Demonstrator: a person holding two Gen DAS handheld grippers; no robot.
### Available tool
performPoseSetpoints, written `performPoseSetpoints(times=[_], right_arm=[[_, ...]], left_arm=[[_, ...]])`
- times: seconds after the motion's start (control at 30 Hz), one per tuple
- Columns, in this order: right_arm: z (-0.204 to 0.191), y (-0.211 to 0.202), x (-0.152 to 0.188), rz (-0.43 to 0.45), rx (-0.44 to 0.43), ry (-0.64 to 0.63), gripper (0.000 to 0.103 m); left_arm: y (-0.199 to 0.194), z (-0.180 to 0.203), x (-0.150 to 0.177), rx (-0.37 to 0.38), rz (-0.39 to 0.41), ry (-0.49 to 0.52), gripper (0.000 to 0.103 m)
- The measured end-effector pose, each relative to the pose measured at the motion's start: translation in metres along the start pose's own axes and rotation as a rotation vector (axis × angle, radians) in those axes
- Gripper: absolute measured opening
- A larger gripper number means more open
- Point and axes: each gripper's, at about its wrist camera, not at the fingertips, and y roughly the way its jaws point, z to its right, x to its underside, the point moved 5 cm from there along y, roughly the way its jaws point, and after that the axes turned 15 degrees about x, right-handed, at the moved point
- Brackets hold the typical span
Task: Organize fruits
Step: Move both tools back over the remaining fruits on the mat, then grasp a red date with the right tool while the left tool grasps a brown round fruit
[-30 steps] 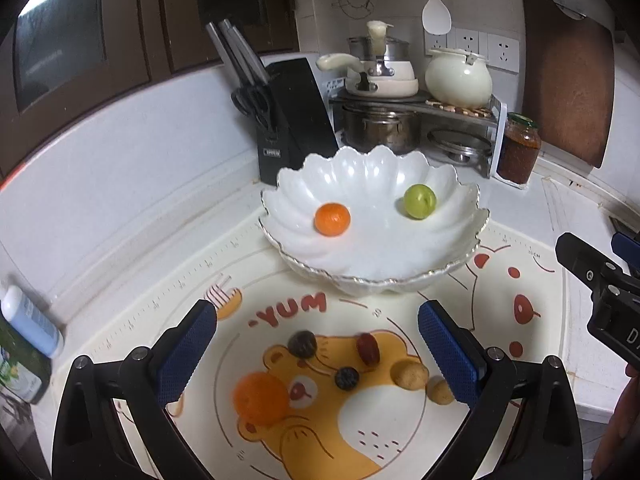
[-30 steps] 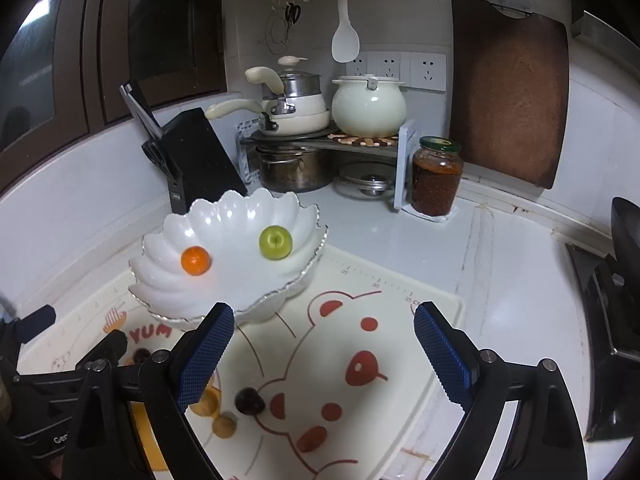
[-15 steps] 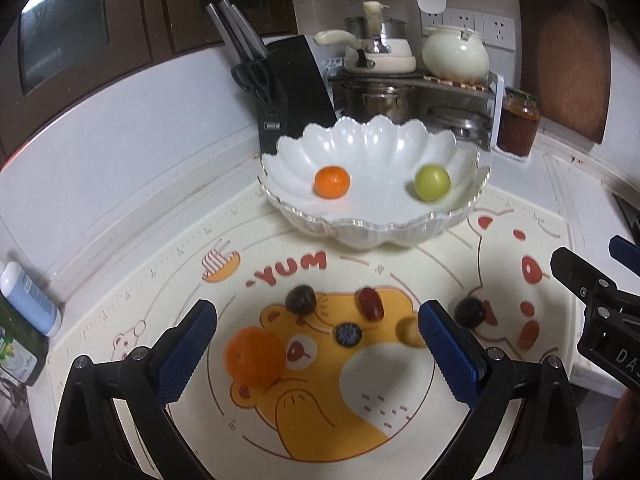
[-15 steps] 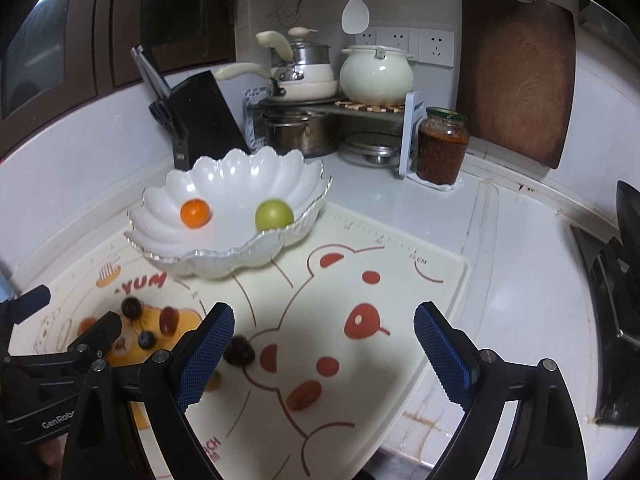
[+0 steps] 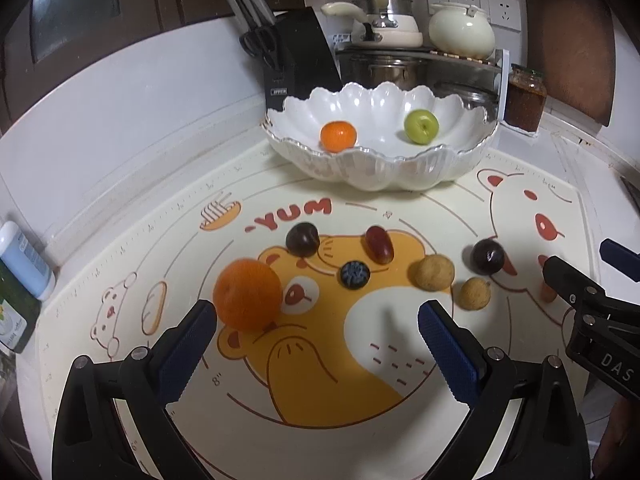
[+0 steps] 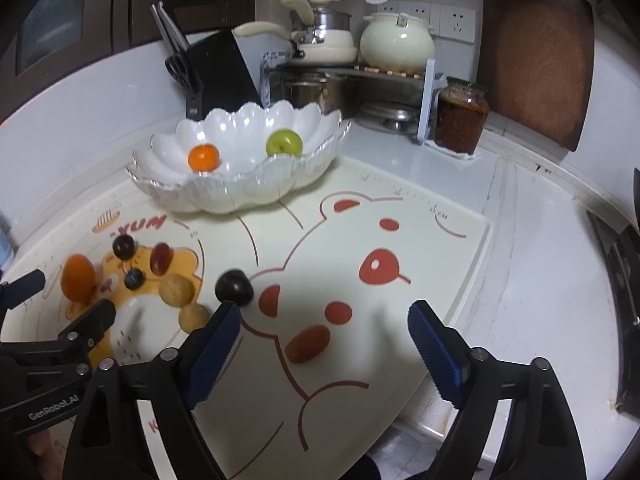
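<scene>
A white scalloped bowl (image 5: 376, 172) (image 6: 240, 196) holds a small orange (image 5: 338, 135) and a green fruit (image 5: 421, 126). On the bear mat lie a large orange (image 5: 248, 294), two dark plums (image 5: 303, 239) (image 5: 487, 256), a red grape (image 5: 379, 244), a blueberry (image 5: 354, 274) and two tan longans (image 5: 434, 272) (image 5: 474, 293). My left gripper (image 5: 316, 344) is open and empty, just behind the large orange. My right gripper (image 6: 324, 340) is open and empty over the mat, its left finger near a dark plum (image 6: 234, 287).
A black knife block (image 5: 296, 60), a pot rack with pans (image 5: 400, 56), a sauce jar (image 5: 524, 96) and a brown cutting board (image 6: 536, 52) stand behind the bowl. A bottle (image 5: 24, 260) stands at the left. A stove edge (image 6: 620, 264) lies at the right.
Both grippers have drawn back and lowered toward the mat. The loose fruits now show larger and closer; the bowl sits farther away. Both stay open.
</scene>
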Motion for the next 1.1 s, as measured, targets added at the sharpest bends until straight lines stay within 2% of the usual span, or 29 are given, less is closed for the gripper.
performPoseSetpoints(times=[0.27,0.43,0.57,0.73,0.9,1.1], right_arm=[[-0.004,0.012,0.01,-0.021,-0.023,-0.005,0.071],[-0.005,0.018,0.015,-0.033,-0.035,-0.002,0.067],[-0.006,0.023,0.016,-0.049,-0.053,-0.002,0.053],[-0.007,0.024,0.017,-0.043,-0.048,-0.005,0.045],[-0.006,0.022,0.019,-0.036,-0.054,-0.008,0.025],[-0.002,0.02,0.021,-0.042,-0.067,0.013,0.024]], left_arm=[[0.004,0.0,0.004,0.012,0.011,-0.008,0.103],[0.005,0.002,0.005,0.015,0.013,-0.004,0.103],[0.006,0.004,0.004,0.019,0.007,0.001,0.103],[0.008,0.005,0.005,0.023,-0.001,0.003,0.103],[0.007,0.009,0.003,0.036,0.002,-0.005,0.103],[0.005,0.015,-0.001,0.06,0.002,-0.029,0.103]])
